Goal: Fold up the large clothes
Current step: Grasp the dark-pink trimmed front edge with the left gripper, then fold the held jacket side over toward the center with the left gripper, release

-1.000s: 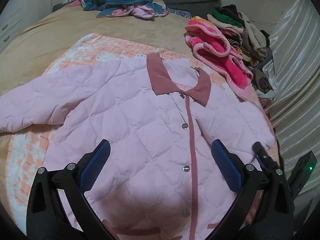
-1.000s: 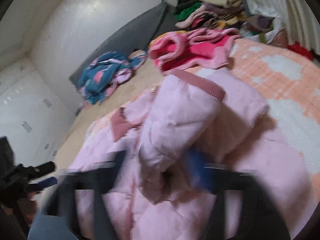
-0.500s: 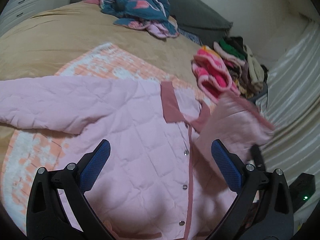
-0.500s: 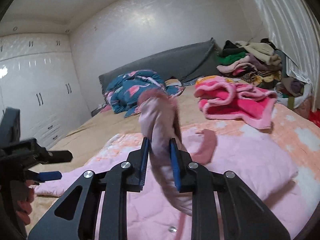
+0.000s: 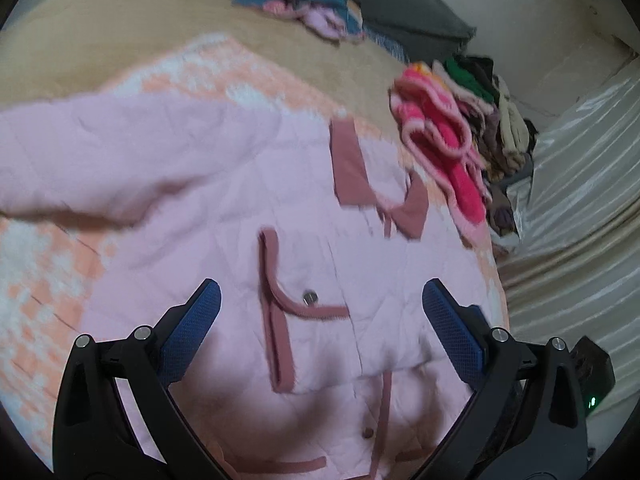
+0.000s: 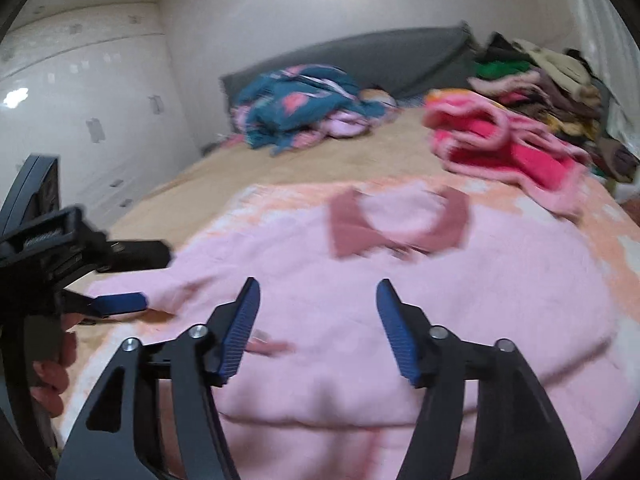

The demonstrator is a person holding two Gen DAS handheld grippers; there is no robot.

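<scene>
So far the bed (image 5: pixel 80 32) carries everything: a tan cover, and on it an orange-and-white blanket (image 5: pixel 44 280) on which the work is laid. On that blanket lies the pink quilted jacket (image 5: pixel 192 184), front up, its dusty-rose collar (image 5: pixel 352 168) toward the far side. The jacket fills the near middle of both views.

Judging from how it lies, the first fold is done: the right sleeve (image 5: pixel 316 320) lies folded in over the chest, its rose-trimmed cuff (image 5: pixel 272 312) close to the button placket, with one snap (image 5: pixel 309 297) showing just beside the trim. The left sleeve (image 5: pixel 60 168) is not yet folded; it stretches out flat to the left, across the blanket. What is left, then, seems to be that sleeve, and after it the folding of the body from hem to collar.

The left gripper (image 5: pixel 320 312) hovers over the jacket's lower front, jaws wide apart and holding nothing. The right gripper (image 6: pixel 318 320) hangs above the folded-in side, jaws likewise apart and empty; the view is blurred.

Farther off, a heap of clothes (image 5: pixel 472 120) with a bright pink robe (image 5: pixel 448 152) on its near edge sits at the far right, and a teal bundle (image 6: pixel 296 100) lies by the grey headboard (image 6: pixel 400 56).
</scene>
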